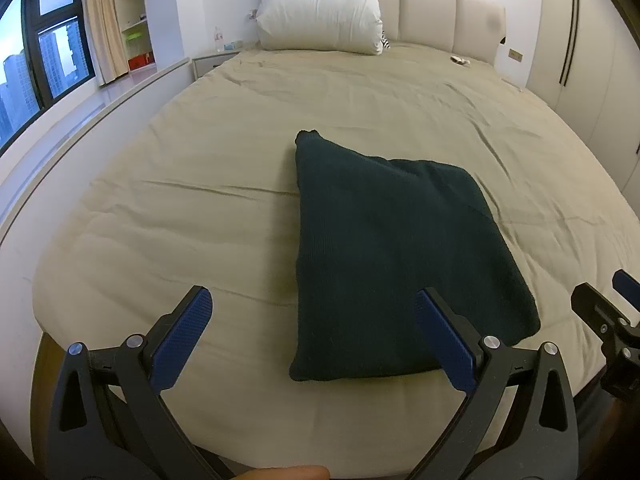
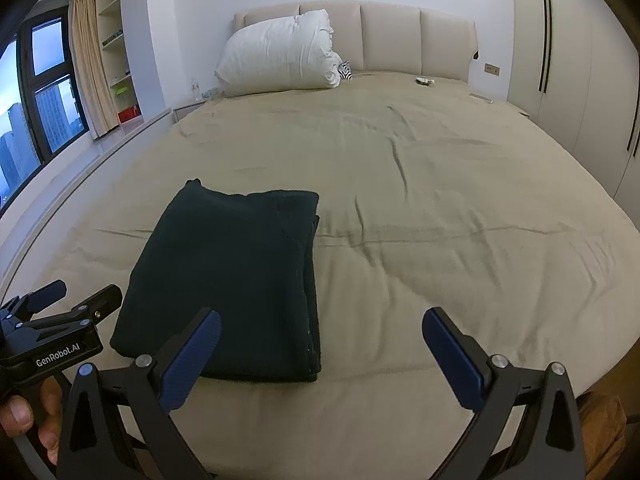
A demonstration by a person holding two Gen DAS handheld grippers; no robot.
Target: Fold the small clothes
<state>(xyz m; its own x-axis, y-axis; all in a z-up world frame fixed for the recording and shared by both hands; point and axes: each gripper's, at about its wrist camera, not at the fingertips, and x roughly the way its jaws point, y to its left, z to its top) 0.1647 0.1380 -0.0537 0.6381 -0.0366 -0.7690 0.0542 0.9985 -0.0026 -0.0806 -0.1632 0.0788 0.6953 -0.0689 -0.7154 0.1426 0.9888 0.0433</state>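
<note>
- The dark green garment (image 1: 384, 256) lies folded flat on the beige bed (image 1: 200, 208), well short of the white pillow (image 1: 320, 12) at the headboard end and near the foot edge.
- Its long axis runs from the foot edge toward the pillow; a stacked, layered edge shows on its right side in the right wrist view (image 2: 314, 280).
- The left hand-held gripper (image 1: 312, 332) hangs over the garment's near edge with its jaws spread wide and nothing between them; its right finger overlaps the near right corner in the picture, though contact cannot be told.
- The right hand-held gripper (image 2: 320, 352) is also spread and empty, just off the garment's near right corner.
- Both sit on the near side of the garment, so any further fold would, I judge, carry the near edge away toward the pillow; the left one is the more centred.
</note>
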